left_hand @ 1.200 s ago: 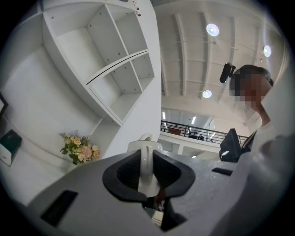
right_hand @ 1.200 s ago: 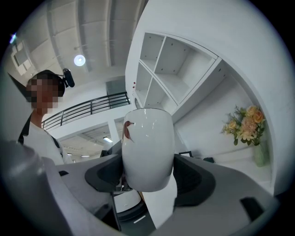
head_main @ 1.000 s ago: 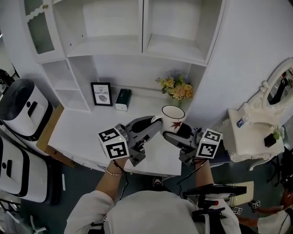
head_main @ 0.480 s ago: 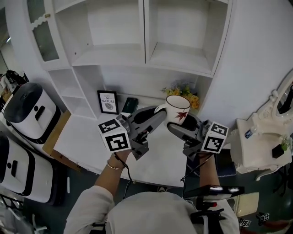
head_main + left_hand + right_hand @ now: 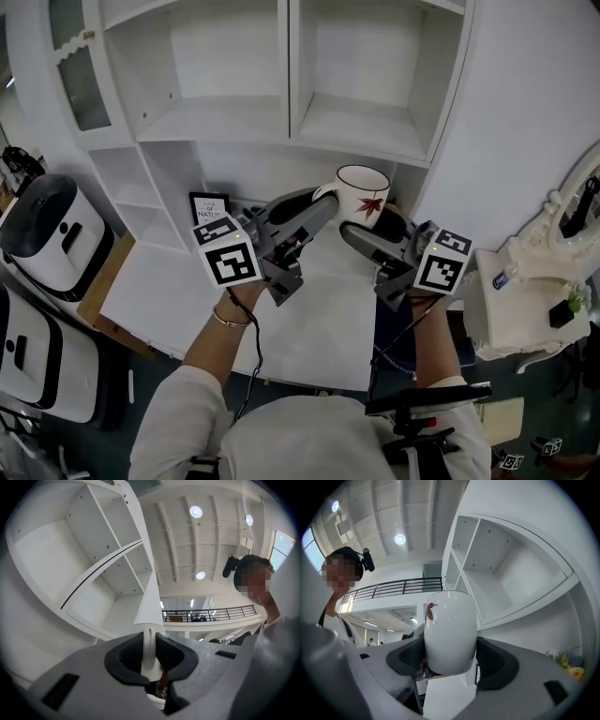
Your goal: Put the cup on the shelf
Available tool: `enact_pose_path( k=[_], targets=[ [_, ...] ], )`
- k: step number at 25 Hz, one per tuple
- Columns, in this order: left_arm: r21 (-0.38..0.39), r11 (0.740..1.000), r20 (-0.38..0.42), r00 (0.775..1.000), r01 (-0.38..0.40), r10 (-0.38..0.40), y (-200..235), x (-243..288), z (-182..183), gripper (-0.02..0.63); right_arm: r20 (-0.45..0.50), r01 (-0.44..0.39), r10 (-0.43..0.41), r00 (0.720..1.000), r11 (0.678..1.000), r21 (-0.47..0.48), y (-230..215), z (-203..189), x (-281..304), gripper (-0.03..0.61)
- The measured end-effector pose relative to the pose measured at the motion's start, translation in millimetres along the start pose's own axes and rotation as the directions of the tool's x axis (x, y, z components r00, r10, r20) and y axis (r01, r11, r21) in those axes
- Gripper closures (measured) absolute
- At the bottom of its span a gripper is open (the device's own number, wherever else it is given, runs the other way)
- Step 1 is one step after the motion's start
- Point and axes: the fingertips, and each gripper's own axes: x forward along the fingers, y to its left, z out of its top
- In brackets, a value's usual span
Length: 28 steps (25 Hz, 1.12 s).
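**Above the desk: cup held in the air by both grippers, just under the shelf's front edge**

Far left, two white appliances [image 5: 39, 223] stand on the floor beside the desk [image 5: 281, 328], near its left edge. Above them is a glass cabinet door [image 5: 71, 58]. Next right is the left shelf bay [image 5: 211, 120], which is bare with its front edge open. Small side cubbies [image 5: 141, 192] sit below it. A picture frame [image 5: 207, 201] stands upright at the back of the desk, partly hidden behind the left gripper's marker cube.

The left gripper [image 5: 319, 204] reaches in from the left. Its jaws are narrow, with the pads pinched on the thin white handle of the cup [image 5: 362, 193]. The cup is upright with its mouth up and a red leaf print on its side. It is off the desk and hangs in front of the recess under the shelves, just below the front edge of the right shelf bay [image 5: 367, 129] and a bit right of the upright divider [image 5: 284, 66]. It is not on a shelf.

The right gripper [image 5: 367, 236] comes in from the right. Its jaws are wide, and both pads press on the sides of the cup's body. The right gripper view shows the right bay bare above the cup.

The desk surface below both grippers is bare white. A plain white wall panel [image 5: 525, 112] bounds the right bay. Further right, a white side table [image 5: 525, 314] stands apart from the desk.
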Motion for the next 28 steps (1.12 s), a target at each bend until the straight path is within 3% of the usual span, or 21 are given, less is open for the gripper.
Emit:
enact_pose_path(
  k=[8,18,24,28],
  targets=[
    [-0.006,1.0,0.07,0.997,0.027,-0.027,30,48,70,0.552,0.021,0.044,-0.043,0.999,0.997,-0.056,-37,81,26,0.249],
    [0.039,0.998,0.135,0.99,0.042,-0.047,16,44,79,0.552,0.057,0.063,-0.056,0.997,0.989,-0.134,-22,90,25,0.247],
    [0.048,0.998,0.157,0.986,0.04,-0.047,13,42,79,0.552,0.094,0.136,-0.12,0.988,0.972,-0.194,-21,92,22,0.249],
    [0.023,1.0,0.178,0.984,0.02,-0.023,30,59,91,0.554,0.1,0.161,-0.146,0.984,0.972,-0.17,-40,111,22,0.249]
  ],
)
